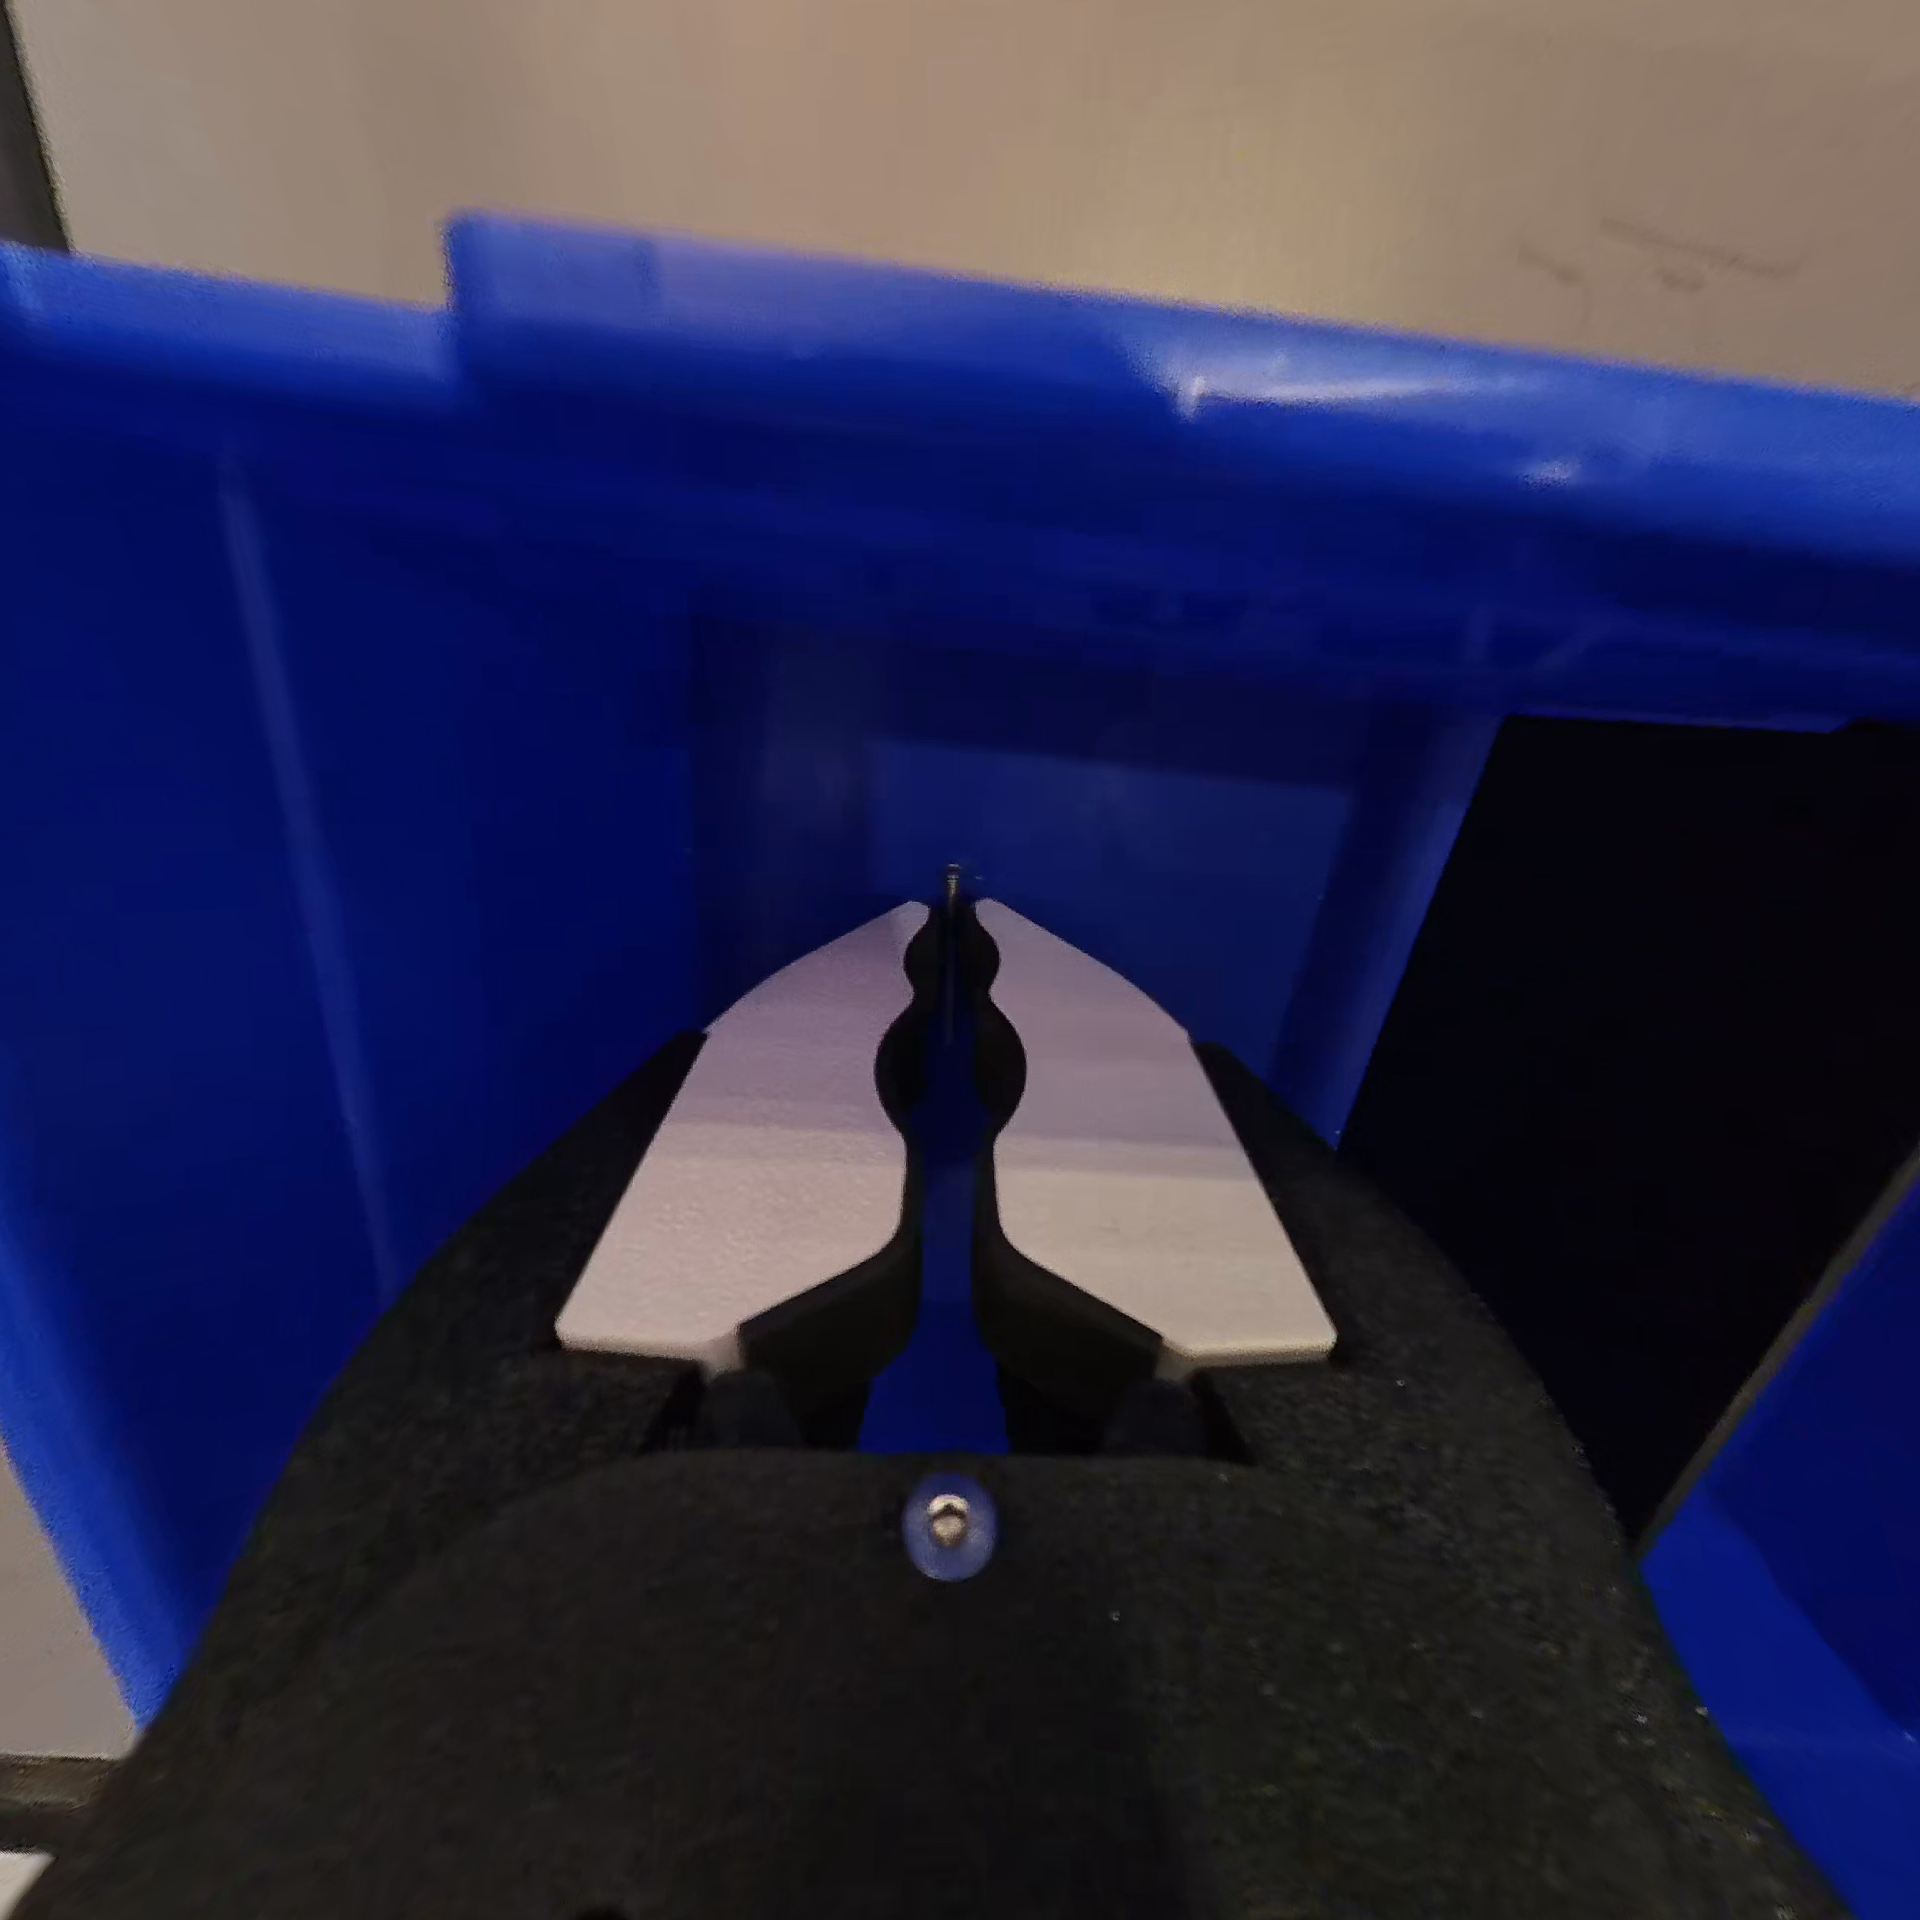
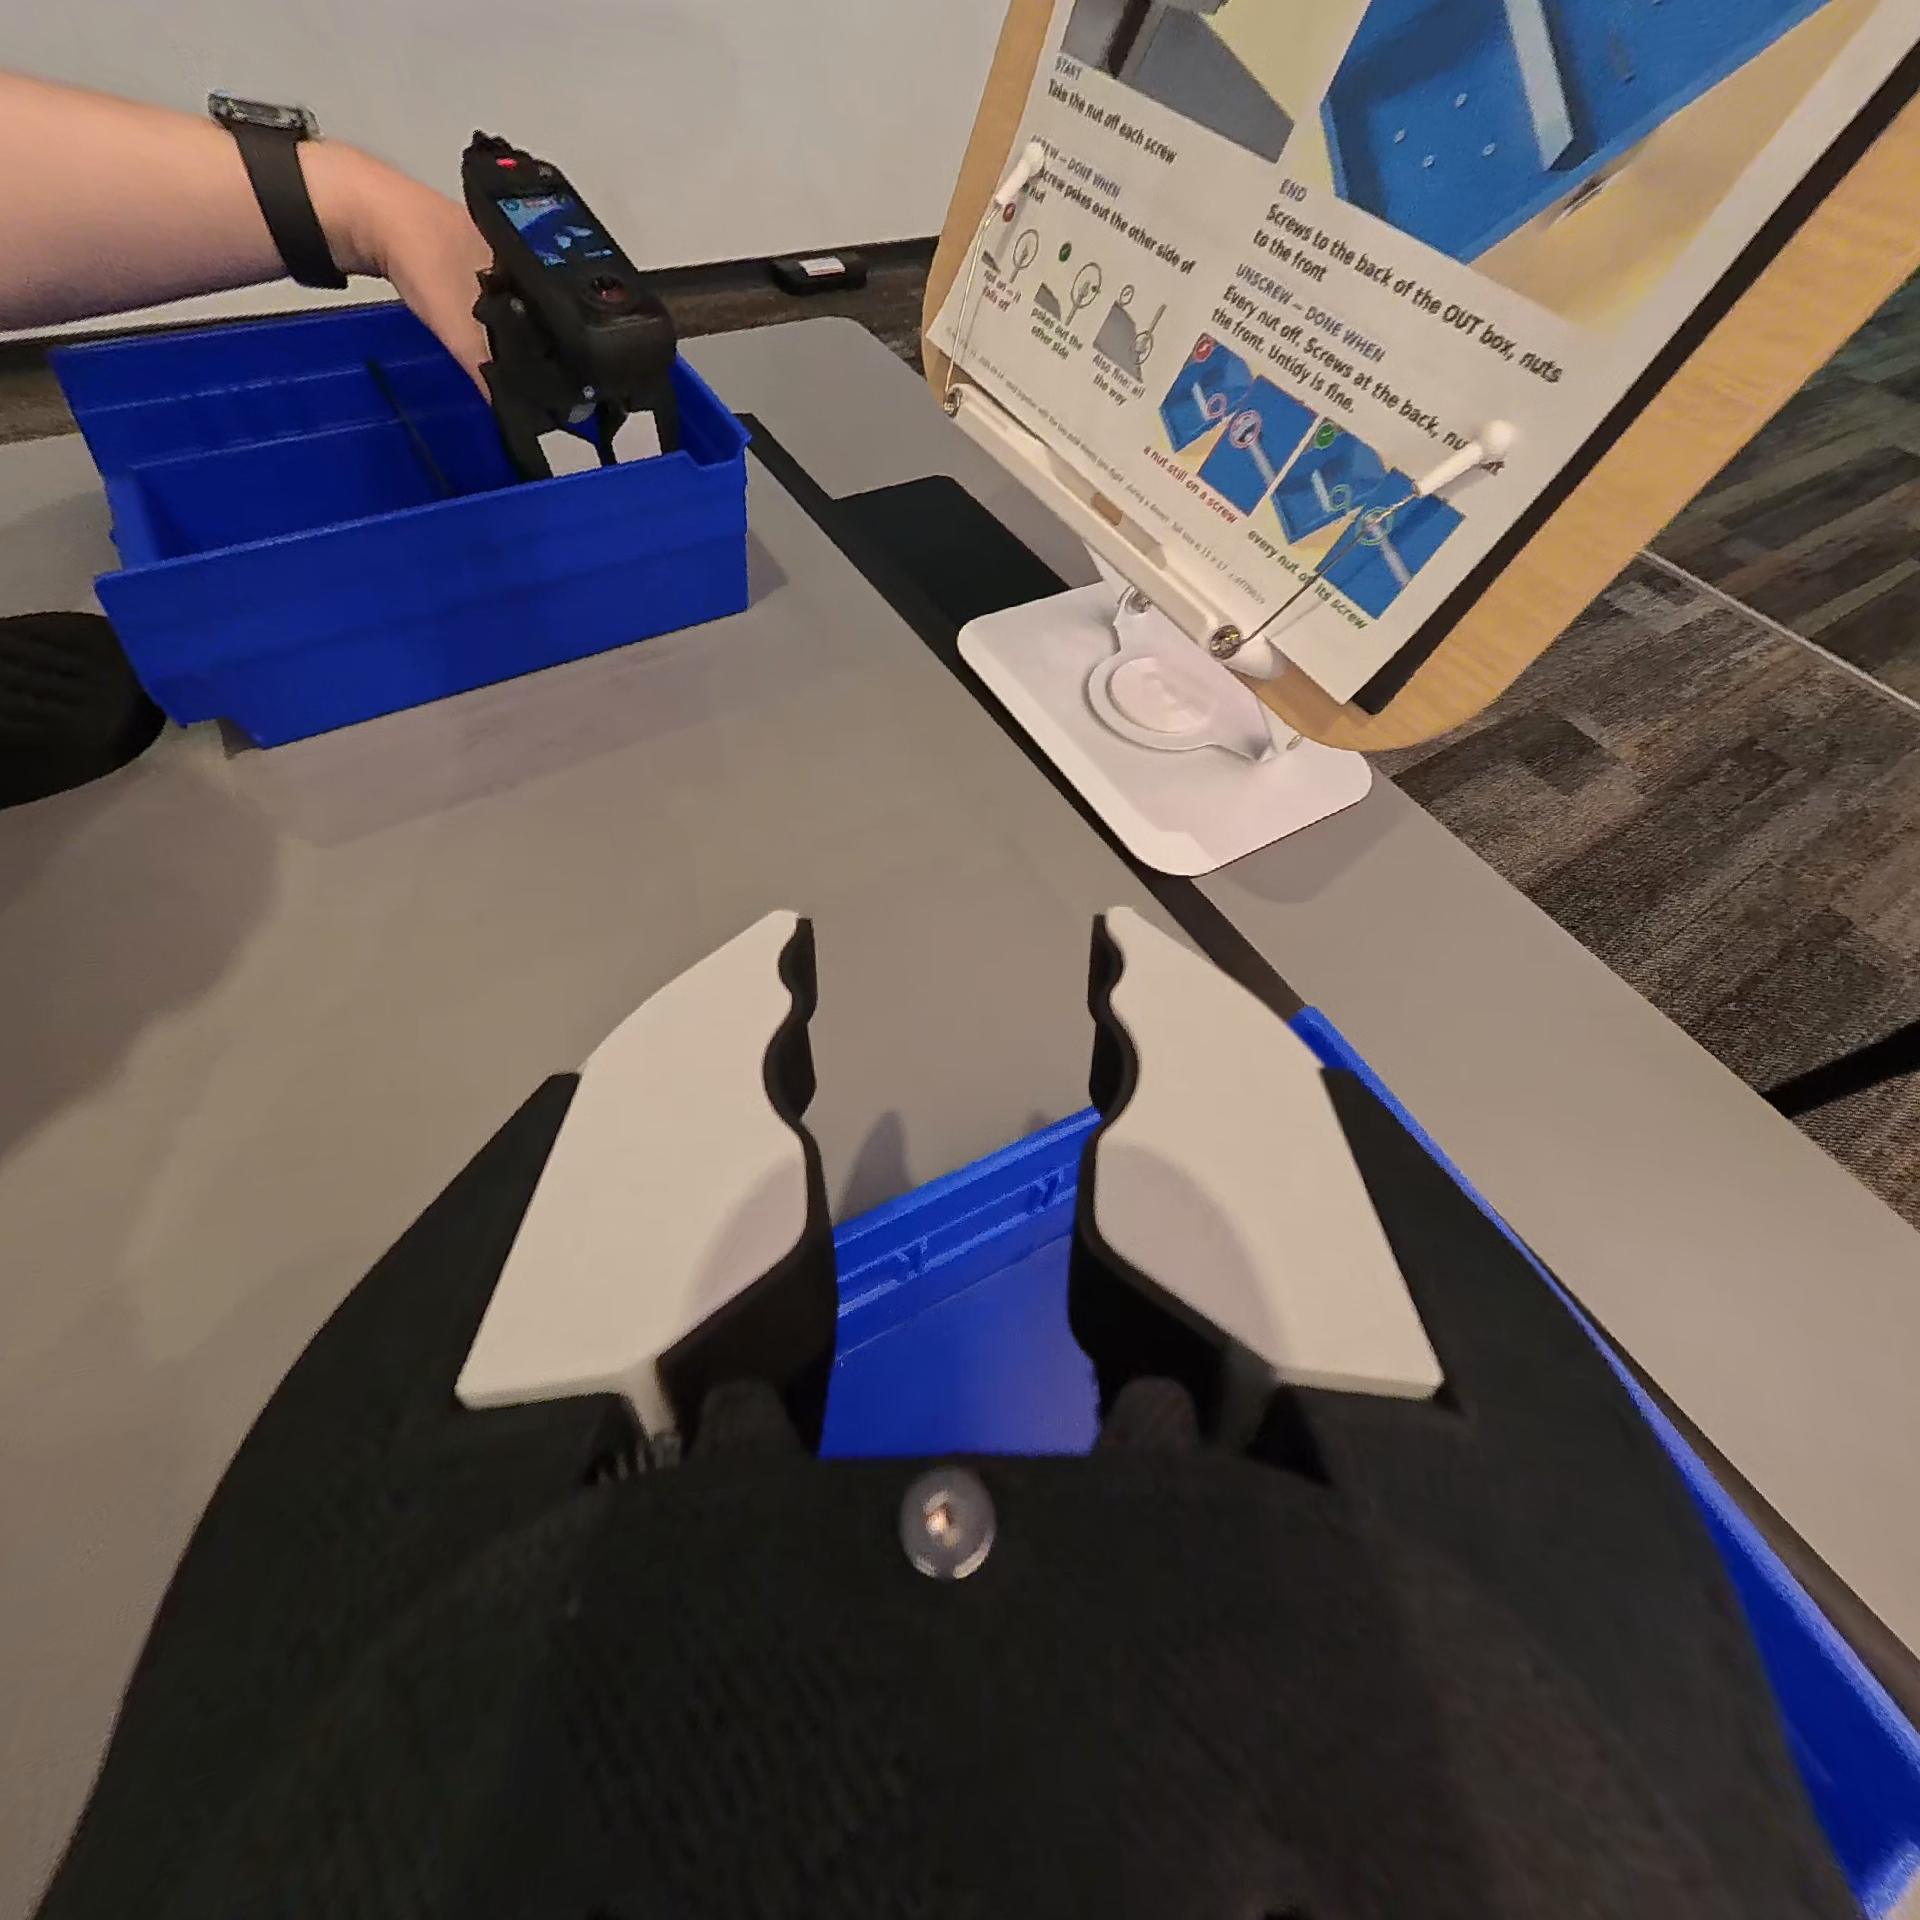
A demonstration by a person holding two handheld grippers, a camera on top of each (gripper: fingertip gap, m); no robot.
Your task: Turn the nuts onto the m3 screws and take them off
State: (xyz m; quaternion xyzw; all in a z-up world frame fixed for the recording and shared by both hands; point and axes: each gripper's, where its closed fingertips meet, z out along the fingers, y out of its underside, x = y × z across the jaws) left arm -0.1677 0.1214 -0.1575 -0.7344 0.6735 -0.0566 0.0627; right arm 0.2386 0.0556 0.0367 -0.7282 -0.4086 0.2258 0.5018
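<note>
My left gripper (image 1: 951, 906) reaches into a blue bin (image 1: 416, 727). Its fingers are shut on a thin dark screw (image 1: 951, 883), whose end sticks out just past the tips. The right wrist view shows this gripper (image 2: 582, 436) lowered into the far blue bin (image 2: 416, 592), held by a person's hand. My right gripper (image 2: 951, 935) is open and empty, hovering over the grey table (image 2: 623, 831) with a second blue bin (image 2: 956, 1330) just under its fingers. I see no nut.
A black divider (image 1: 1610, 1039) stands in the bin to the right of my left gripper. An instruction board (image 2: 1299, 312) on a white stand (image 2: 1174, 769) is at the table's right edge. Carpeted floor lies beyond.
</note>
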